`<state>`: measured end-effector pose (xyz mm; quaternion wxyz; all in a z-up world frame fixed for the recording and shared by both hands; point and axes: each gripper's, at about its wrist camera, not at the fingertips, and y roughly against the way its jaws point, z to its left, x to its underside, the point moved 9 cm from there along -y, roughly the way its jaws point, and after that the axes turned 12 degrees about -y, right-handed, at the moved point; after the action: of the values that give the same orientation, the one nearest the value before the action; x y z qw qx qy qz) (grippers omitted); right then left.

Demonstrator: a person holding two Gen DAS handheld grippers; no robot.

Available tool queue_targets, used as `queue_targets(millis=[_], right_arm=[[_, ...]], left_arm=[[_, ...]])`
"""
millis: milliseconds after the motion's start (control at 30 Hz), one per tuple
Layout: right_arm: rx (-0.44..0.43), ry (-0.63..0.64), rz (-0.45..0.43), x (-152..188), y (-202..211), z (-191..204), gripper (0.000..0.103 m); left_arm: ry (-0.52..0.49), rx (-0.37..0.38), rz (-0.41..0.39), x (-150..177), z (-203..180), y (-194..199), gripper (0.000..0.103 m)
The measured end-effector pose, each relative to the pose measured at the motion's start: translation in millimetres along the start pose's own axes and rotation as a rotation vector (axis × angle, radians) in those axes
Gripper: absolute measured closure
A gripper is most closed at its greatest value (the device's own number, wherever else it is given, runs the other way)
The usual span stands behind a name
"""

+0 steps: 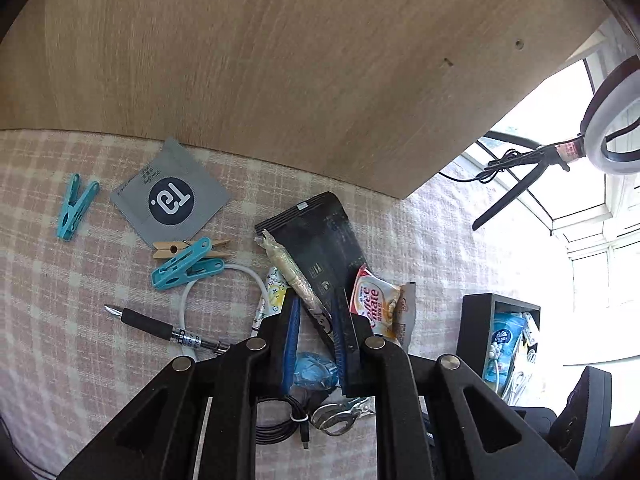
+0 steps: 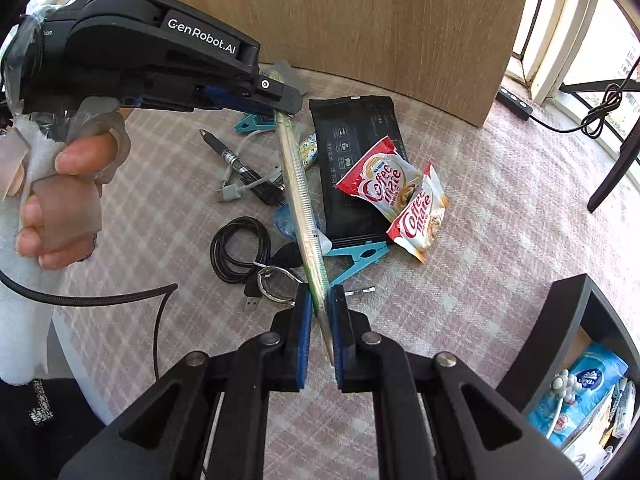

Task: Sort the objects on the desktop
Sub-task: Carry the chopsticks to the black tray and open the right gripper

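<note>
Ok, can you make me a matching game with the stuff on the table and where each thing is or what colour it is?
Things:
1. long wrapped stick
2. Coffee mate sachets
3. plastic clothes peg
4. tissue pack

Places or colours:
A. inside the black box
B. held at both ends by the grippers
C. teal, alone on the cloth
D. red and white, lying on the black packet

Pairs: 1-B, 2-D, 3-C, 4-A

pink and white checked tablecloth (image 1: 60,280) showing under everything, teal clothespins (image 1: 76,207) lying around, grey packet (image 1: 170,196) sporting a dark circle, red and white creamer sachets (image 2: 380,180) glaring, black pouch (image 2: 352,136) looking matte
</note>
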<state>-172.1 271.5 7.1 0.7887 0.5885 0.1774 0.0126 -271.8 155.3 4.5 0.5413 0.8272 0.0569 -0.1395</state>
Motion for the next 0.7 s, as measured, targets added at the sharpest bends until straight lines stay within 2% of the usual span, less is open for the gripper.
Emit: queue_targets(millis=[67, 100, 300, 500, 700], right_arm=[[0.003, -0.025, -0.024, 4, 11, -4, 0.094], [0.000, -0.044, -0.037, 12, 14, 7, 0.094], [0.034, -0.151, -0.107, 47, 60, -37, 0.094], [0.089, -0.300, -0.163, 99, 101, -89, 0.094], [0.159, -0.475, -0.212, 162, 133, -151, 0.094]], left_arm=[[-0.028, 0.004, -0.010, -2, -18, 3, 0.089], [-0.043, 0.009, -0.012, -2, -27, 7, 0.089], [-0.164, 0.050, 0.000, 0, -104, 4, 0.089], [-0.340, 0.101, 0.042, 17, -205, -8, 0.089], [-0.513, 0.169, 0.096, 43, -322, -26, 0.089]])
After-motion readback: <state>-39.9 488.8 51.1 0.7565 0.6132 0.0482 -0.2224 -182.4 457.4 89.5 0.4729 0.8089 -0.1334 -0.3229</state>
